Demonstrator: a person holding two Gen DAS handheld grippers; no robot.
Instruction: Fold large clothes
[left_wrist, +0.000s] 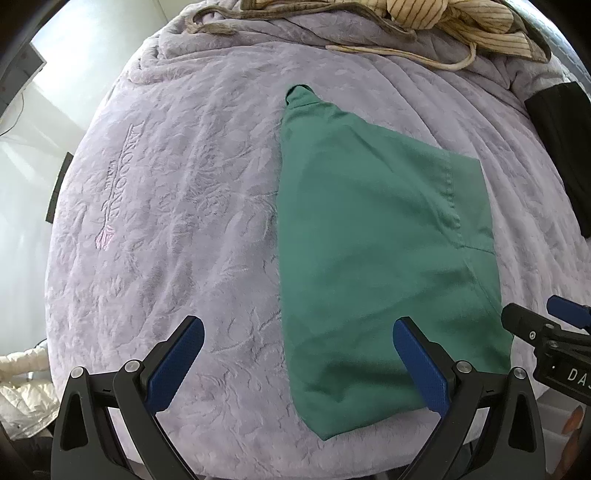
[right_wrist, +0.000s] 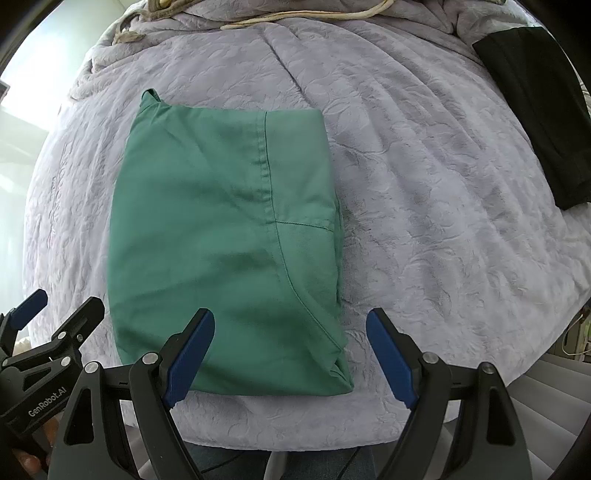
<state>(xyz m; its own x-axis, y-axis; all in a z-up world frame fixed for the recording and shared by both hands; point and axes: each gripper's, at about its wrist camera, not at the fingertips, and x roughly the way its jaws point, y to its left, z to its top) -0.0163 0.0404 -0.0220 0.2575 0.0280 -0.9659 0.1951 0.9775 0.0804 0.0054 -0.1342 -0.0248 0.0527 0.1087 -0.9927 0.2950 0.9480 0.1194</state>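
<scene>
A green garment (left_wrist: 373, 236) lies folded flat into a rough rectangle on a lilac blanket (left_wrist: 177, 206); it also shows in the right wrist view (right_wrist: 221, 236). My left gripper (left_wrist: 299, 354) is open and empty, hovering above the garment's near left corner. My right gripper (right_wrist: 290, 350) is open and empty, hovering above the garment's near right corner. The right gripper shows at the right edge of the left wrist view (left_wrist: 554, 325). The left gripper shows at the left edge of the right wrist view (right_wrist: 48, 325).
The lilac blanket (right_wrist: 424, 184) covers the whole surface. A black folded cloth (right_wrist: 535, 110) lies at the far right, also seen in the left wrist view (left_wrist: 561, 147). A striped beige garment (left_wrist: 443, 18) with cords is heaped at the back.
</scene>
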